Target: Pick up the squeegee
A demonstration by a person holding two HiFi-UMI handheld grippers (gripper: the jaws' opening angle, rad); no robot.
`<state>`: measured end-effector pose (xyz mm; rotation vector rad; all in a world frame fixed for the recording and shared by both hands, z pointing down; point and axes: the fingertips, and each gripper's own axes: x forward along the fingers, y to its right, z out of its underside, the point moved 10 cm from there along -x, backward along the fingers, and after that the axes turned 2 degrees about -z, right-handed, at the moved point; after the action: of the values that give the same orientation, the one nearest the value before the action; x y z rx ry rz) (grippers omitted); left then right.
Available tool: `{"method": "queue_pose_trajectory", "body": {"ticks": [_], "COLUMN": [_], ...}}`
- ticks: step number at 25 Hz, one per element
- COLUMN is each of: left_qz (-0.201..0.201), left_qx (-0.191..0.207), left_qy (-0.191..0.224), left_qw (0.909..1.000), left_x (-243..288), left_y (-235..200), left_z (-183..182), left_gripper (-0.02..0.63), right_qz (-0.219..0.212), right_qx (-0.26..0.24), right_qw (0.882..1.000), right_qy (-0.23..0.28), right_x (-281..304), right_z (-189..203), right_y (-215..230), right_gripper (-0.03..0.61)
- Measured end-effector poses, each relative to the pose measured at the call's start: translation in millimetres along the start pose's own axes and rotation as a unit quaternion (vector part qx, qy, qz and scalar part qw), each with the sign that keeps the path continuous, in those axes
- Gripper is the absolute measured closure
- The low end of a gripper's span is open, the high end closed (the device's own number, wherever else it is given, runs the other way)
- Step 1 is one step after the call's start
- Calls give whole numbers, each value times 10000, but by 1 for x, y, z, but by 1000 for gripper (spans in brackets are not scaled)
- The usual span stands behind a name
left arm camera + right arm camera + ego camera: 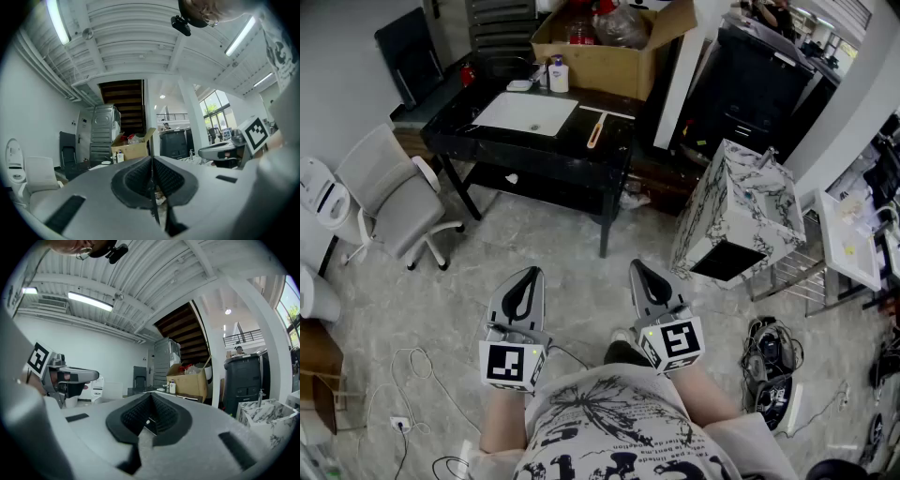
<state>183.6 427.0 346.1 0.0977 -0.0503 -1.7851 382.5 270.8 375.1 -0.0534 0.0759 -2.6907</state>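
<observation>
Orange-handled squeegee (594,134) sits on the black bench (455,117) well across the floor from me, my left tongs (529,277) and right tongs (637,269) both pinched shut on nothing, so arriving closed I could knock it off the edge.

You can read no text: your shirt (609,422) print is cropped, the bottle (559,75) label on the counter (572,150) is too small, and the marker cubes (512,364) on the left gripper (528,274) and right gripper (638,267) carry only square patterns.
</observation>
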Motion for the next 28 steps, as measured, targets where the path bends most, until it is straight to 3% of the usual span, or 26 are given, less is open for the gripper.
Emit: {"method": "queue_pose_trajectory", "body": {"ticks": [18,28], "left_qz": [-174,-703], "left_qx": [-78,-152], "left_qy": [-76,-397], "left_qw": [9998,9966], "left_x": [-13,18], "left_y": [-19,-58], "left_z": [10,46], "left_gripper": [600,600], "right_qz": [-210,-771], "right_qx": [115,308], "right_qw": [9996,9957], "right_qy": [-156,-398], "right_x": [19,100], "right_z": [9,37], "right_y": [-16,-8], "right_gripper": [586,586]}}
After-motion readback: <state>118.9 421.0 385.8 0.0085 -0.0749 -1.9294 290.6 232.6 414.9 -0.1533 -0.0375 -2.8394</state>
